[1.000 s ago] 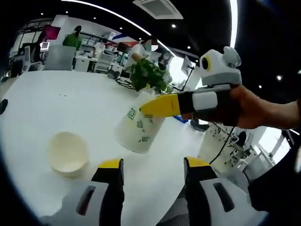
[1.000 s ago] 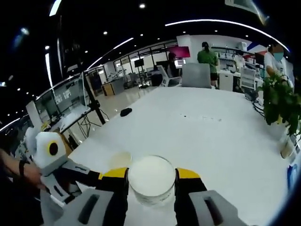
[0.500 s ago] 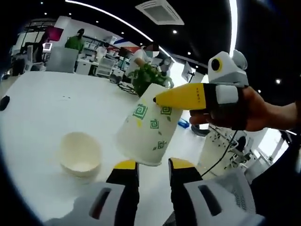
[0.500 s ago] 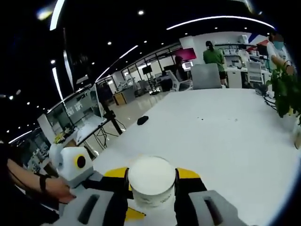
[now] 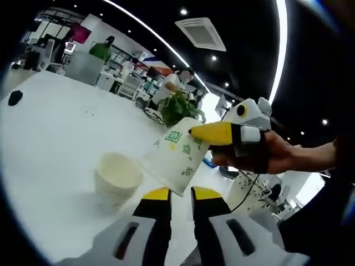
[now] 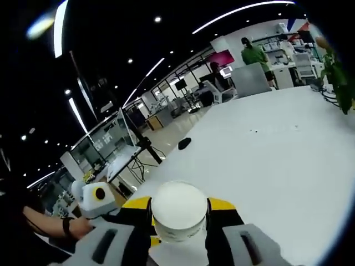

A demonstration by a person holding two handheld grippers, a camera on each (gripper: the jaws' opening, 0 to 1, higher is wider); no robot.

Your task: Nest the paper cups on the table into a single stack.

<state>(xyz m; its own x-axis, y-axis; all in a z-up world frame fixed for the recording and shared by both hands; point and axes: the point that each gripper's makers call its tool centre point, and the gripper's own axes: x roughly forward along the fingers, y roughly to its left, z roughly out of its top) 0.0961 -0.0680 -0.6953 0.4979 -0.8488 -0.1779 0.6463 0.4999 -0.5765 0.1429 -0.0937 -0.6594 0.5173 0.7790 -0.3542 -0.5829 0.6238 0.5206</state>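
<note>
Jaws of the left gripper (image 5: 178, 195) are standing nearly together with nothing between them, low in the left gripper view. Just beyond them, the right gripper (image 5: 219, 133) is clamping a printed paper cup (image 5: 176, 160), tilted, base downward, off the desk (image 5: 50, 144). In the right gripper view, its jaws are pinching that cup's (image 6: 178, 210) wall. A plain cup (image 5: 116, 176) is standing upright on the desk beside and below it. Judged step: carrying the held cup toward nesting. The next move calls for righting the cup, centring it over the open mouth, lowering, then releasing.
</note>
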